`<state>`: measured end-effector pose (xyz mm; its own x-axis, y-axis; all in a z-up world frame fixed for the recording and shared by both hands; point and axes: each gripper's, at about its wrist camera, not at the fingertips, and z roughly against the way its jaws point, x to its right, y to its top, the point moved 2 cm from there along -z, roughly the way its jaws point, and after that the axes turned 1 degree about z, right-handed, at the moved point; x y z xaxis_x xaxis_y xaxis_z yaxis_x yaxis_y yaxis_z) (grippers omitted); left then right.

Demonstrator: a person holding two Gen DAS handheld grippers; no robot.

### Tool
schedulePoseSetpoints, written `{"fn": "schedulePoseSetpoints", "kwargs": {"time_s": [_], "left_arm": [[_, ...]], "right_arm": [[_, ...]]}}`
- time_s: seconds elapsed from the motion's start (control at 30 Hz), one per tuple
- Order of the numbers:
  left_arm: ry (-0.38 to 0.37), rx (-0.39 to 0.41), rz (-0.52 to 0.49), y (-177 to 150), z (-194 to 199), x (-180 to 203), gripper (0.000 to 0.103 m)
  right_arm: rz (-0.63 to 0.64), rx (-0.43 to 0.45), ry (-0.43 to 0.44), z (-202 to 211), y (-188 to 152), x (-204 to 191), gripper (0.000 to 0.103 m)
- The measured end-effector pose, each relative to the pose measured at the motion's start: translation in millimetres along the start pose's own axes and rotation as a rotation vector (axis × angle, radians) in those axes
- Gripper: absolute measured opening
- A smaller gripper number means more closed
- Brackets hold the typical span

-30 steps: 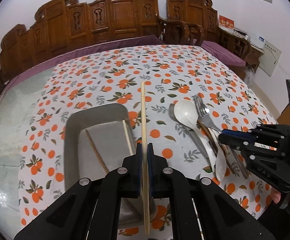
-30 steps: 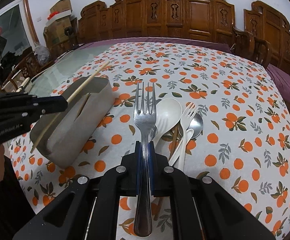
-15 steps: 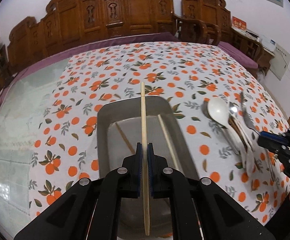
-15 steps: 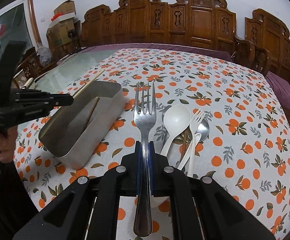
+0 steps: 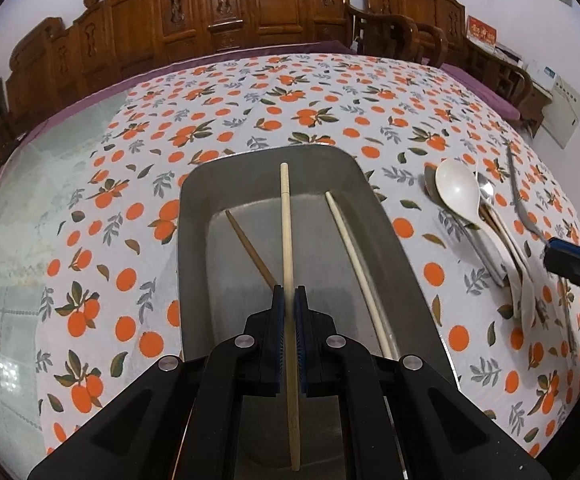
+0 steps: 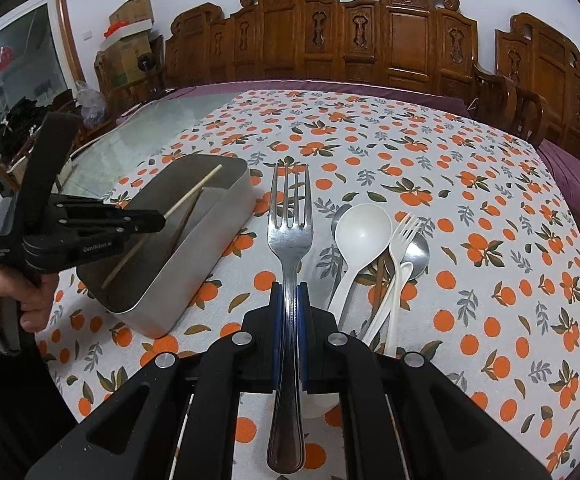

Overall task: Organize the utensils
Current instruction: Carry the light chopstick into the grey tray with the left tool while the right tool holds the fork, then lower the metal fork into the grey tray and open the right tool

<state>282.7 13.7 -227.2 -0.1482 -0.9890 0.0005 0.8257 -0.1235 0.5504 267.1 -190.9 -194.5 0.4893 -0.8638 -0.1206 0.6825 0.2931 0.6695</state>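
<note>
Left gripper: clamped on a pale wooden chopstick; the stick runs straight out toward 12 o'clock above the metal tray, its rear end passing back between the jaws toward 6 o'clock; seen from the right wrist view the same gripper sits at 9 o'clock with the chopstick angled over the tray's open top

Right gripper: closed on the handle of a steel fork; tines point to 12 o'clock, above the tablecloth; in the left wrist view this fork is at 3 o'clock, held by the right gripper at the frame edge

Metal tray: rectangular, steel, resting on the orange-print tablecloth; from the right wrist view it lies at 9 to 10 o'clock of the fork

Inside the tray: a dark brown chopstick at 11 o'clock of the left jaws; a pale chopstick at 1 o'clock, lying along the right wall

Loose utensils (a small overlapping heap): white plastic spoon, white plastic fork and steel spoon, at 2 o'clock of the right gripper; whether more pieces lie beneath I cannot tell

Left hand: wrapped round the left gripper's handle, at 8 o'clock
</note>
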Motion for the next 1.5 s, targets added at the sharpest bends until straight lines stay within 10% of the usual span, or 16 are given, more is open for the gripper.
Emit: {"fn": "schedulePoseSetpoints", "kwargs": {"time_s": [0.53,1.0,1.5], "left_arm": [[-0.005,0.121,0.049,9,42,-21,0.026],[0.041,0.232,0.119,18,76,-63,0.086],[0.056,0.268,0.196,18,93,-101,0.092]], "right_arm": [[0.045,-0.010,0.025,-4,24,-40,0.008],[0.095,-0.019,0.042,-27,58,-87,0.008],[0.089,-0.051,0.052,-62,74,-115,0.008]]}}
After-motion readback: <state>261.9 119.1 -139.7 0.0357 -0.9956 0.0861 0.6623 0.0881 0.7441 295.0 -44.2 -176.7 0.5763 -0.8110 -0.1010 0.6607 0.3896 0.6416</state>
